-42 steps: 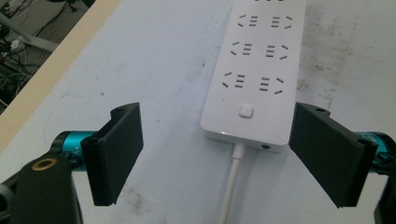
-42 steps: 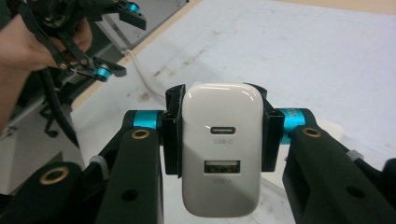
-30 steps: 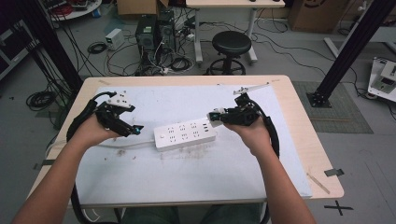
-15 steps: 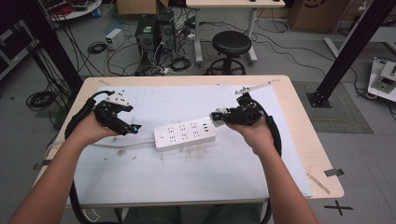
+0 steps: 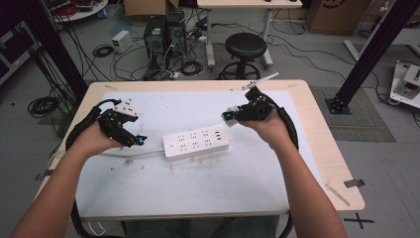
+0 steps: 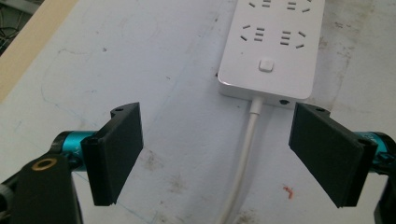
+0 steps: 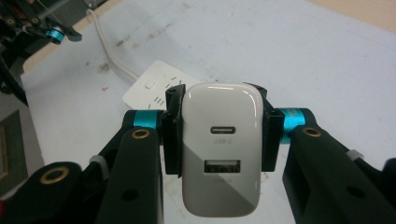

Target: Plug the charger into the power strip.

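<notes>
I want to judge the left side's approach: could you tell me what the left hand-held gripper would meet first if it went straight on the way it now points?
Probably the white cable running between its open jaws, then the switch end of the power strip just ahead. Depth is unclear, so the left hand-held gripper may pass above the cable.

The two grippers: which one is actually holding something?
The right gripper: its jaws clamp a white USB charger. The left gripper stands open, jaws apart above the power strip's cord.

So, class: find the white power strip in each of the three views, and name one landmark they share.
High view: power strip, table centre, between both grippers.
Left gripper view: upper right, switch end nearest.
Right gripper view: upper left, partly behind the USB charger, at.
Shared landmark: its white cable.
</notes>
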{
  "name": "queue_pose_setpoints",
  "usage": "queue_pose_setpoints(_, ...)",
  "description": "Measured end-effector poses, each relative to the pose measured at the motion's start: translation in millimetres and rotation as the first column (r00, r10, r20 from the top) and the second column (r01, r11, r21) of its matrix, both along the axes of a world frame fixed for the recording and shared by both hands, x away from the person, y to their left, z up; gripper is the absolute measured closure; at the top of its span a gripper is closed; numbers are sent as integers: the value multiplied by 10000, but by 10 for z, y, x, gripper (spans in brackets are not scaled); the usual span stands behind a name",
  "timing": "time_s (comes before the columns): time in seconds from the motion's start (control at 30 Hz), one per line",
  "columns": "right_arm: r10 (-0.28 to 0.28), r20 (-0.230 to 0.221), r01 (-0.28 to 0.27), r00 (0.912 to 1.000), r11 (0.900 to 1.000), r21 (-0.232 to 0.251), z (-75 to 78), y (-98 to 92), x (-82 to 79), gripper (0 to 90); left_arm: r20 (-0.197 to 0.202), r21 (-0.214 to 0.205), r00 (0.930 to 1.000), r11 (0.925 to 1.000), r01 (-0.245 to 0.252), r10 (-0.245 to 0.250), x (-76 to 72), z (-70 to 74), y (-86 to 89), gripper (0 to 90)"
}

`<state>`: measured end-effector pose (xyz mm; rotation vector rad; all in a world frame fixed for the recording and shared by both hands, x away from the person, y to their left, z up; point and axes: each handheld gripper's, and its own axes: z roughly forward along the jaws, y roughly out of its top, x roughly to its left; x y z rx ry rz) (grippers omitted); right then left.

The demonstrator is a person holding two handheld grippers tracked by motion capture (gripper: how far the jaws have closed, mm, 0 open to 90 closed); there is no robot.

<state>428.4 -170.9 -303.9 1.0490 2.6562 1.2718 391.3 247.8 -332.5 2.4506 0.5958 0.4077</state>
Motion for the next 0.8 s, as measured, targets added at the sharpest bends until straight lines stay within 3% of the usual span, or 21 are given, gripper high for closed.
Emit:
queue_pose_setpoints(0.07, 85, -24, -85, 10000, 10000, -48, -1, 7, 16, 631, -88, -10, 10000, 10000, -20, 20, -7, -26, 3, 177)
queue_pose_setpoints(0.1, 222, -62, -225, 9997, 9990, -399, -7, 49, 62, 631, -68, 11, 10000, 10000, -26, 26, -9, -38, 8, 177)
queue_pose_setpoints(0.17, 301, -48, -303, 9995, 9976, -627, -13, 73, 88, 631, -68, 11, 10000, 10000, -26, 26, -9, -38, 8, 177)
queue_pose_setpoints(0.2, 584, -163, -597, 9982, 9933, -986, -52, 157, 169, 631, -102, -42, 9999, 10000, -84, 84, -14, -70, 32, 177)
queue_pose_setpoints(0.33, 837, -254, -863, 9962, 9873, -1333, -103, 251, 239, 631, -130, -34, 9999, 9999, -97, 96, -12, -103, 42, 177)
queue_pose_setpoints(0.8, 1561, -657, -1664, 9856, 9648, -2038, -330, 586, 408, 631, -255, -17, 9997, 10000, -4, 4, -5, -193, 18, 177)
